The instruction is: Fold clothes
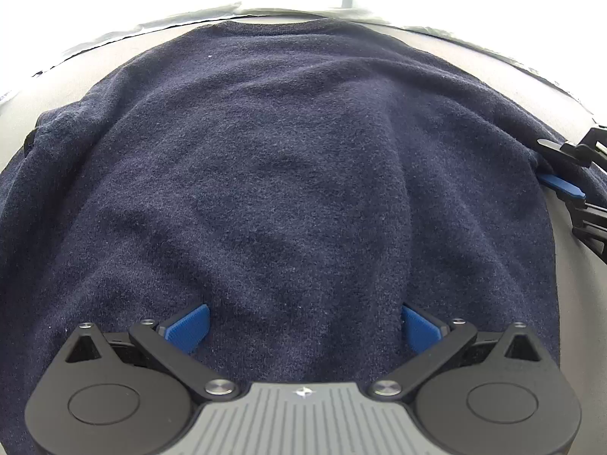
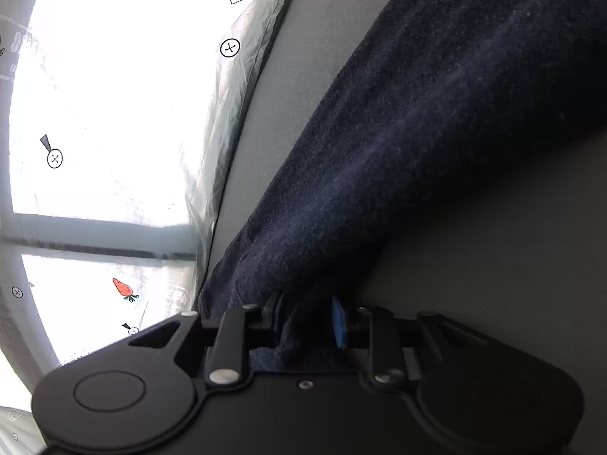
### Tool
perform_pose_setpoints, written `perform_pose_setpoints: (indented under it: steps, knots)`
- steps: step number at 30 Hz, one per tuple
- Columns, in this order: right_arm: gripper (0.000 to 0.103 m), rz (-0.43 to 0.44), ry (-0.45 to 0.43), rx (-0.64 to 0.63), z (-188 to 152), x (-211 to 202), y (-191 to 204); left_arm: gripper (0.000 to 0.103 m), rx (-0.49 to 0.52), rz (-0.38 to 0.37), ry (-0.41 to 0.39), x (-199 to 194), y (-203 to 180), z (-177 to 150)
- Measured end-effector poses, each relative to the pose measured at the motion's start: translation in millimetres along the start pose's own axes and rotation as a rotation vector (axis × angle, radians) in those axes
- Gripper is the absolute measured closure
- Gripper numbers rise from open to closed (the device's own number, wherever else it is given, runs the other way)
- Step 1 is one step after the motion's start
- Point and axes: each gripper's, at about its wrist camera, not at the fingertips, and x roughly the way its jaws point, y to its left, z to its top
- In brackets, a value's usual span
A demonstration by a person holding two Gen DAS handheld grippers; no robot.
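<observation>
I am looking through the left wrist view and the navy sweater point(image 1: 288, 174) is filling most of the frame, lying spread on a grey table point(image 1: 576, 303) that is showing at the right edge and along the top. My left gripper point(image 1: 303, 328) is sitting at the bottom centre with its jaws standing wide; the two blue pads point(image 1: 188, 328) are resting on the cloth, and they are pinching nothing. At the right edge of the same frame my right gripper point(image 1: 561, 189) is reaching in at the border of the sweater.

In the right wrist view the right gripper point(image 2: 307, 320) is at the bottom centre, with its jaws narrow, and a fold of the sweater point(image 2: 398, 151) is sitting between the pads. The cloth is running from there to the upper right. A white plastic sheet point(image 2: 114, 113) with small printed marks and a carrot picture point(image 2: 124, 289) is covering the left side.
</observation>
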Motion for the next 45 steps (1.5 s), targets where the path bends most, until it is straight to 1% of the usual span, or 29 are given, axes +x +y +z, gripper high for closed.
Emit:
perform_pose_setpoints:
  steps: [1,3,7,11,14,18,20,22,23,24,25,27,29,30,31,33,36,38,40,42,43,45]
  knots:
    - [0.098,0.002,0.001,-0.003,-2,0,-1,0.000,0.002,0.002,-0.001,0,0,0]
    - [0.098,-0.005,0.004,-0.017,-6,-2,-2,0.000,0.002,0.000,0.001,1,0,1]
    - [0.098,-0.011,0.020,-0.019,-28,-16,2,0.000,0.003,-0.004,-0.002,0,1,0]
    - [0.098,-0.033,0.054,-0.050,-52,-20,1,0.000,0.004,-0.003,-0.005,0,0,0]
    - [0.099,-0.040,0.043,-0.118,-61,-28,13,0.000,0.002,-0.013,-0.008,-2,2,-1]
    - [0.096,-0.050,0.028,-0.210,-72,-41,29,0.000,-0.055,-0.055,-0.021,-12,16,-5]
    - [0.089,-0.054,0.020,-0.255,-77,-47,37,0.000,-0.092,-0.074,-0.036,-20,24,-8]
    - [0.075,-0.059,0.012,-0.301,-83,-53,45,0.000,-0.121,-0.084,-0.057,-28,34,-11]
    - [0.071,-0.061,0.008,-0.324,-86,-56,49,0.000,-0.128,-0.078,-0.072,-32,38,-12]
    - [0.064,-0.072,0.004,-0.375,-92,-61,54,0.000,-0.135,-0.065,-0.092,-38,44,-13]
    - [0.057,-0.091,-0.001,-0.459,-103,-63,63,0.000,-0.144,-0.053,-0.112,-44,51,-15]
    - [0.050,-0.130,-0.010,-0.631,-125,-67,83,0.000,-0.170,-0.042,-0.142,-54,67,-19]
    - [0.038,-0.157,-0.007,-0.768,-150,-72,87,0.000,-0.210,-0.033,-0.173,-65,88,-27]
    - [0.025,-0.172,-0.004,-0.833,-161,-72,87,0.000,-0.232,-0.028,-0.184,-70,99,-32]
    - [0.018,-0.187,-0.002,-0.898,-173,-73,87,0.000,-0.252,-0.021,-0.191,-74,110,-37]
    - [0.016,-0.224,0.011,-0.986,-192,-58,85,0.000,-0.291,-0.004,-0.198,-81,136,-48]
    - [0.015,-0.267,0.012,-1.045,-228,-50,84,0.000,-0.327,0.030,-0.192,-90,180,-65]
    - [0.012,-0.296,0.012,-1.083,-251,-45,83,0.000,-0.352,0.053,-0.187,-96,212,-76]
    - [0.003,-0.324,0.011,-1.121,-275,-40,82,0.000,-0.391,0.069,-0.183,-102,246,-85]
    - [0.001,-0.352,-0.046,-1.141,-294,-34,84,0.000,-0.430,0.084,-0.184,-107,280,-91]
    - [0.001,-0.360,-0.072,-1.137,-295,-50,76,0.000,-0.444,0.094,-0.187,-109,297,-92]
    - [0.000,-0.379,-0.091,-1.133,-307,-47,74,0.000,-0.468,0.118,-0.200,-113,332,-93]
